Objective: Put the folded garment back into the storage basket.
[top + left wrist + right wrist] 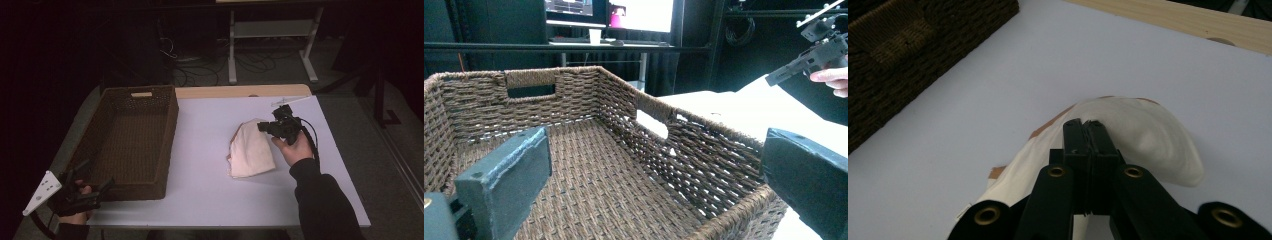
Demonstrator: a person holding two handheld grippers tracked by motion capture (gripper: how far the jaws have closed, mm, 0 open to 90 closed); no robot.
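The right tongs [266, 126] are closed on the upper edge of a cream cloth [251, 150]; in the right gripper view the two black jaws stand pressed together with the fabric pinched between their tips [1087, 131]. The cloth lies on the white desk [210, 180], right of centre, with its gripped corner raised into a peak and the rest spread flat. A tan or orange layer shows along its left edge; whether that is a lining or a second piece cannot be told.

The left tongs [92, 186] hang at the near left corner of the desk with the jaws spread wide and nothing between them. In the left gripper view they frame the inside of the basket [589, 190].

Step in hand, as judged: the lift of the cloth off the desk, most likely for transfer into the brown wicker basket [132, 140] on the left side. The basket is empty.

The next move calls for a lift high enough that the trailing end clears the basket's near wall, then travel leftward across the bare desk. The grip takes one edge only, so the loose part may drag or catch on the rim.

Beyond the desk stand a white frame [272, 40] and loose cables on the floor [200, 70], well clear of the path.
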